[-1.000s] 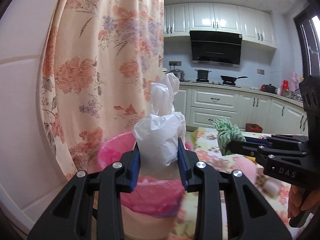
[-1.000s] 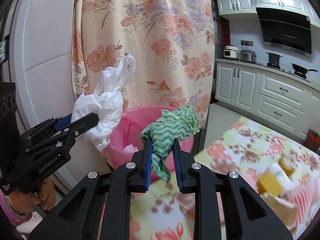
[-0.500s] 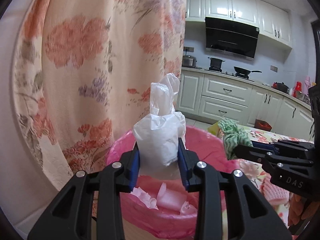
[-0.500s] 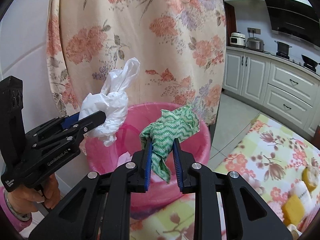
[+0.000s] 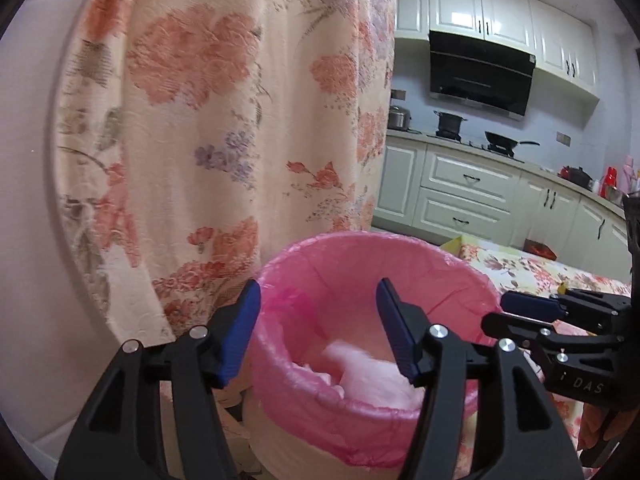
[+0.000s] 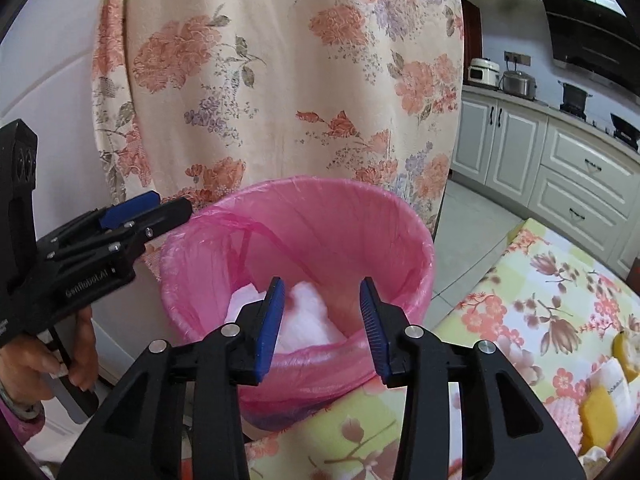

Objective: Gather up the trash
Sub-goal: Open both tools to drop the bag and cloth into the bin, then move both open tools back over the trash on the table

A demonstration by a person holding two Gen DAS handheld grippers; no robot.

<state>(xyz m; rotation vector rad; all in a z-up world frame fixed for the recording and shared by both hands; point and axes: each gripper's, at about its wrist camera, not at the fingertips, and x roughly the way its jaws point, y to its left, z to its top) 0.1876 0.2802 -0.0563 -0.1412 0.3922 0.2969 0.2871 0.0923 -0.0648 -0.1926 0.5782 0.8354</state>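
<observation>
Trash: crumpled white plastic wad [image 6: 308,316] lies in the bottom of the pink-lined bin [image 5: 472,276], blurred in the left wrist view; the green cloth is not seen in either view, cannot tell whether it lies under the wad; bin is the landmark for what follows. Left tongs [image 5: 318,330] hang over the bin's near rim, jaws spread wide, nothing between the pads; right tongs [image 6: 322,320] likewise above the bin mouth, jaws wide apart and empty. Judgement: both held directly over the opening so that released items fall inside the liner, not onto the rim. Floral curtain [image 5: 224,120] hangs just behind the bin. Desk [image 6: 540,312] with flowered cloth sits right of the bin, touching or nearly so; yellow items [image 6: 600,412] on it, far from the bin, possibly further trash; identity unclear.
</observation>
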